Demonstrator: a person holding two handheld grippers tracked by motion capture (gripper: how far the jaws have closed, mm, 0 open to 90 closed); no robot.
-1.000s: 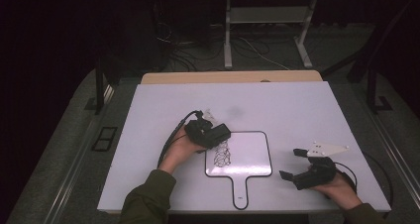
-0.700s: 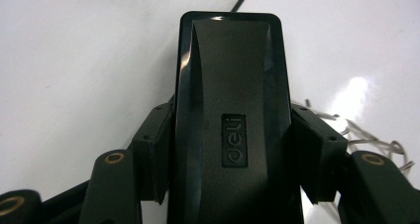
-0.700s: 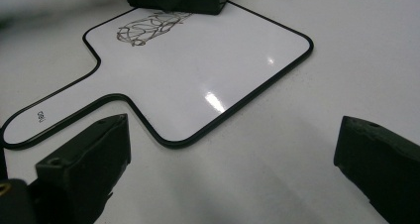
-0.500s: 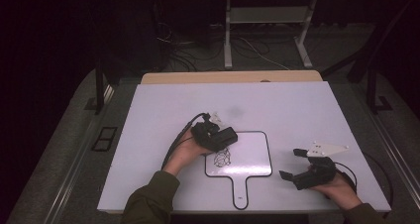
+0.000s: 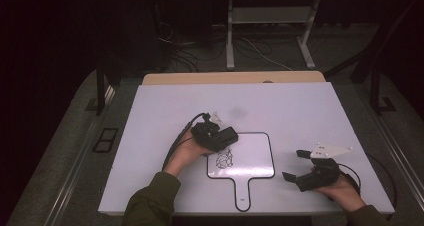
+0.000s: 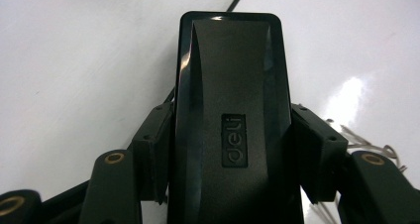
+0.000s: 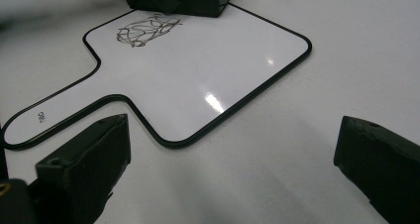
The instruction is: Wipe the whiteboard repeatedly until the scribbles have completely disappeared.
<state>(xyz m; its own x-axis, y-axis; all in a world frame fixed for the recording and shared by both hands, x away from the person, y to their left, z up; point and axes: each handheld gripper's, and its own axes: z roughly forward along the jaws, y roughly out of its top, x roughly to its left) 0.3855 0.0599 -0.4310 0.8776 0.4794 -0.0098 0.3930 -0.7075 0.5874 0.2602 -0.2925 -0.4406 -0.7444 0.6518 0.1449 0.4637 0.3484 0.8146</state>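
A small whiteboard [image 5: 252, 153] with a black rim and a short handle lies on the white table [image 5: 300, 111]. A dark scribble [image 5: 225, 158] marks its left half, also in the right gripper view [image 7: 146, 28]. My left gripper [image 5: 220, 136] is shut on a black eraser [image 5: 229, 134] at the board's upper left corner, just above the scribble. In the left gripper view the eraser [image 6: 233, 110] fills the space between the jaws, both pads pressed on its sides. My right gripper [image 5: 295, 165] rests on the table right of the board, open, with nothing between its jaws [image 7: 233, 154].
The board's handle [image 5: 242, 193] points toward the table's near edge. A wooden board edge [image 5: 230, 78] sits behind the table. Beyond it are metal stand legs [image 5: 230, 46] and cables on a dark floor. Bare tabletop lies behind and right of the whiteboard.
The eraser end in my left gripper has swung slightly to the right at the board's upper left, and less of the scribble's top shows. The right gripper has not moved.
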